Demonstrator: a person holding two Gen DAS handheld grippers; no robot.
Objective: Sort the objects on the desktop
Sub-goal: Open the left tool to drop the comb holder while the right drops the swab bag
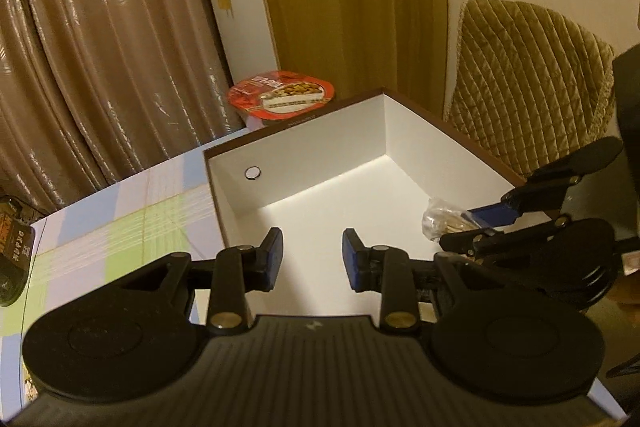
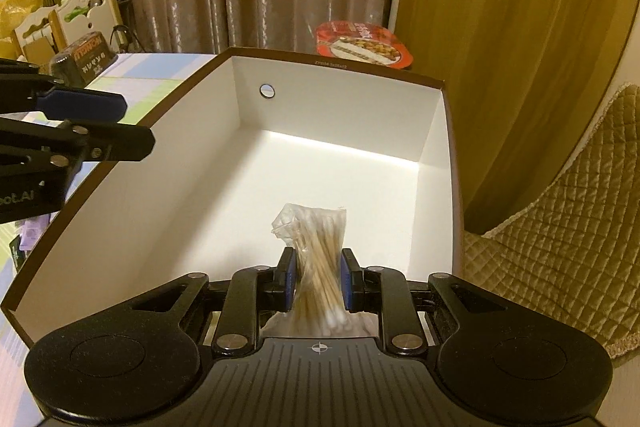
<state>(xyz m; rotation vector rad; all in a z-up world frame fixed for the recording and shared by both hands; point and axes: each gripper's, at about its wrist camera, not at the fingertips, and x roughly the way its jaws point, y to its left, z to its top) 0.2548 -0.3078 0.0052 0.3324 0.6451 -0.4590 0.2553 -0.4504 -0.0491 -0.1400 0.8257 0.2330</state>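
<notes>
A white box with a brown rim [image 1: 294, 125] [image 2: 344, 69] stands on the checked tablecloth. My right gripper [image 2: 317, 277] is shut on a clear bag of cotton swabs [image 2: 318, 247] and holds it inside the box near its right wall. The bag [image 1: 444, 223] and the right gripper [image 1: 476, 227] also show at the right in the left wrist view. My left gripper [image 1: 313, 255] is open and empty over the box's near edge; it shows at the left in the right wrist view [image 2: 132, 123].
A red-lidded instant food bowl [image 1: 282, 93] [image 2: 360, 43] stands behind the box. A dark snack pack [image 1: 12, 247] [image 2: 86, 61] lies at the table's left. A quilted chair back [image 1: 524, 83] [image 2: 568, 227] is to the right. Curtains [image 1: 100, 27] hang behind.
</notes>
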